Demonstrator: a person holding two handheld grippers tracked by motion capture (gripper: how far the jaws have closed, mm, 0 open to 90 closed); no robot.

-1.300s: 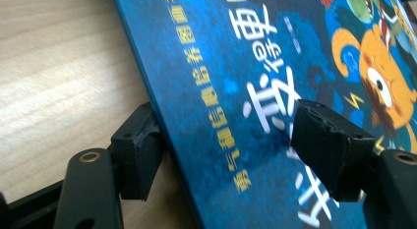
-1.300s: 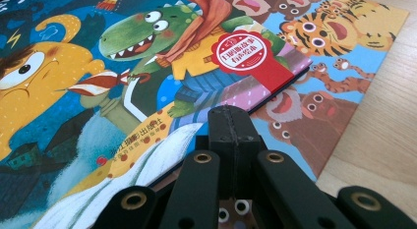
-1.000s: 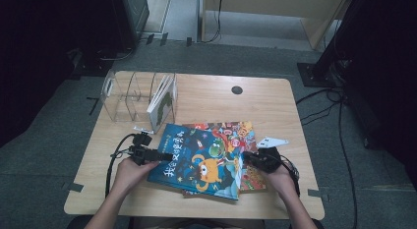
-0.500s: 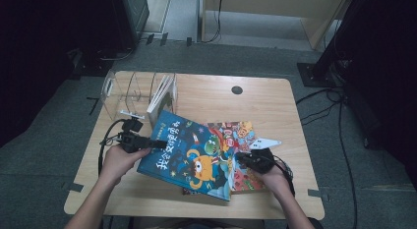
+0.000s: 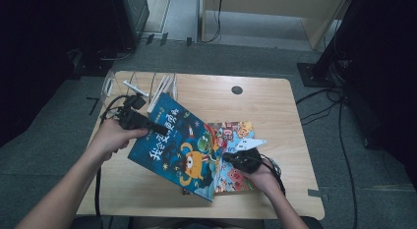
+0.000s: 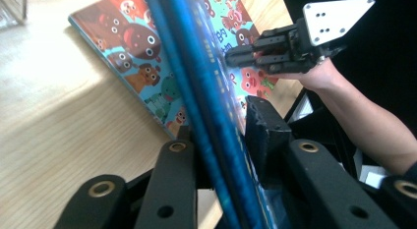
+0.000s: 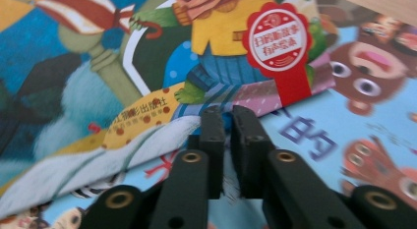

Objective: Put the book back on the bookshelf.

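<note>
Lifted at its left edge, blue book (image 5: 182, 145) tilts, clamped in left hand-held gripper (image 5: 156, 127).

A clear rack (image 5: 115, 86) holding thin books stands just beyond the left gripper (image 5: 153, 127). A dark round hole (image 5: 237, 90) in the wooden table (image 5: 285, 121) lies well beyond the right gripper (image 5: 230, 157).

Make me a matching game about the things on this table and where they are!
Things:
1. blue book
2. animal book
3. clear rack
4. black hole

Places:
A. lying flat on the table
B. at the back left corner
C. tilted up, one edge raised
D. in the tabletop, near the back middle

Pairs: 1-C, 2-A, 3-B, 4-D
</note>
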